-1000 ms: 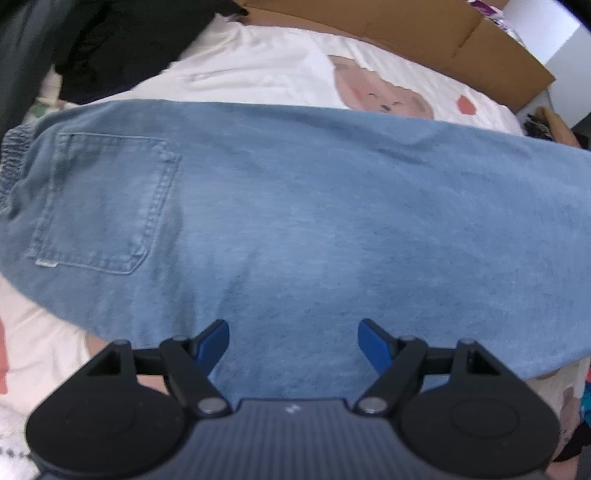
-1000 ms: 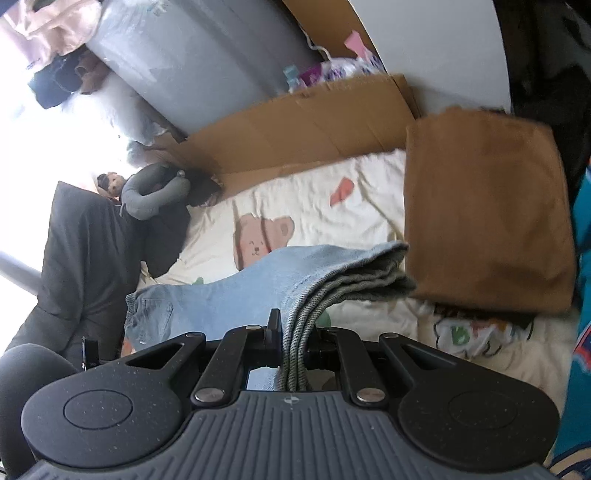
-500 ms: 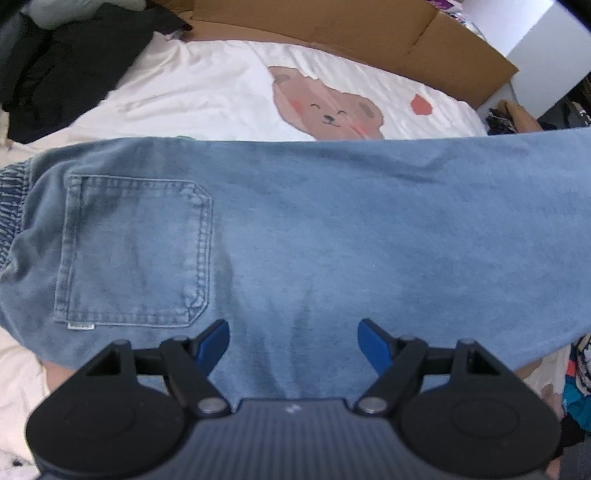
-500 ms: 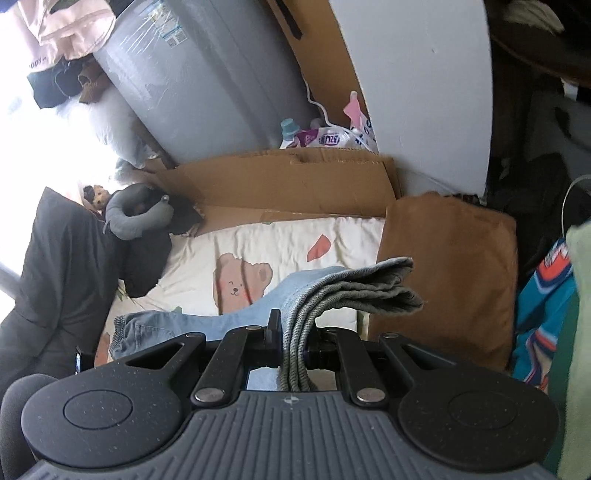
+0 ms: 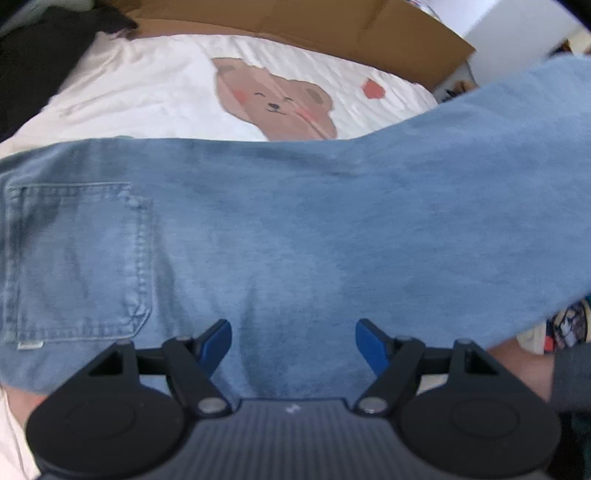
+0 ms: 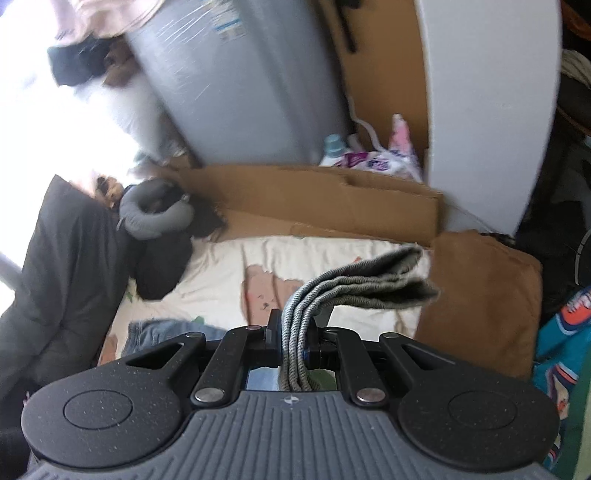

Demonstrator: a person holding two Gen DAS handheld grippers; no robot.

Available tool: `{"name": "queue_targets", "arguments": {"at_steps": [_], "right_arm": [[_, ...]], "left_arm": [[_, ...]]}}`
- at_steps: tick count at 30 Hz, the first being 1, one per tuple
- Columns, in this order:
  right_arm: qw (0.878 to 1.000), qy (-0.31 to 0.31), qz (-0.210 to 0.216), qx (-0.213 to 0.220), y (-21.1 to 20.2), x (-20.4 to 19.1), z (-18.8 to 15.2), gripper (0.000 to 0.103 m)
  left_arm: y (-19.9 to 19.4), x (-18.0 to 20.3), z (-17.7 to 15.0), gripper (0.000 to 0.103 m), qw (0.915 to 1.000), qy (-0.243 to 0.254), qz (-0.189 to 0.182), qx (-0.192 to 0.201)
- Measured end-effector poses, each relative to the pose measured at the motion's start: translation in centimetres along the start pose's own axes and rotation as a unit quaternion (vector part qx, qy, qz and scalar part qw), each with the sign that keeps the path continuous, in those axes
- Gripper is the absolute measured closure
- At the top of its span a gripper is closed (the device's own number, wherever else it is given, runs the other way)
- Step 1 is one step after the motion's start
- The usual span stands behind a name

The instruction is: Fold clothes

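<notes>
Jeans [image 5: 295, 229] lie across the bed [image 5: 147, 85] under the open, empty left gripper [image 5: 293, 341]; the right gripper [image 6: 293, 339] pinches their folded hem, lifted.

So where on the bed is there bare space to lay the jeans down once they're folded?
Bare sheet lies beyond the jeans, around the bear print up to the cardboard. The brown folded cloth fills one end, dark clothes the other.

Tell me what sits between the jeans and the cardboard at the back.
In the left wrist view: the white bedsheet with its bear print, between the jeans and the cardboard.
</notes>
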State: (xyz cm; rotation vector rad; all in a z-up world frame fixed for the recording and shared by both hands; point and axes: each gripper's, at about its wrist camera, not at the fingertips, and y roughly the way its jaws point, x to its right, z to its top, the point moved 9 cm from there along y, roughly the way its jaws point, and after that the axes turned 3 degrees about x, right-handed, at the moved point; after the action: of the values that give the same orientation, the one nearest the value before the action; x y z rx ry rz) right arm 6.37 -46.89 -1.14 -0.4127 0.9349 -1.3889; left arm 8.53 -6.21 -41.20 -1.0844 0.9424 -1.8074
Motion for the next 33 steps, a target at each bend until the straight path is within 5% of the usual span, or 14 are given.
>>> {"name": "queue_targets", "arguments": {"at_steps": [5,10,15,19,23,33], "right_arm": [[1.000,-0.015,-0.001,-0.018,1.6,-1.2,-2.0,0.094],[1.000,-0.009,0.011,0.012,1.7,-1.8,-2.0,0.094],[0.999,0.001,0.033,0.037,1.7,-2.6,-2.4,0.094],[0.999,-0.001,0.030,0.038,2.3,-2.8,-2.6,0.094],[0.999,-0.006,0.036,0.026,3.3,-3.6,-3.3,0.094],[0.999,-0.007,0.040,0.020,4.1,-4.1,-3.5,0.094]], "left_arm": [[1.8,1.0,-0.6,0.026,0.9996,0.021,-0.016,-0.014],[4.1,2.6,-1.6,0.025,0.9967,0.066,-0.032,-0.035],[6.6,3.8,-2.1,0.043,0.9937,0.090,-0.049,-0.045],[8.0,5.4,-2.0,0.072,0.9907,0.110,-0.062,-0.050],[9.1,7.4,-1.8,0.090,0.9860,0.135,-0.085,-0.049],[11.1,9.6,-0.6,0.091,0.9806,0.166,-0.091,-0.051]]}}
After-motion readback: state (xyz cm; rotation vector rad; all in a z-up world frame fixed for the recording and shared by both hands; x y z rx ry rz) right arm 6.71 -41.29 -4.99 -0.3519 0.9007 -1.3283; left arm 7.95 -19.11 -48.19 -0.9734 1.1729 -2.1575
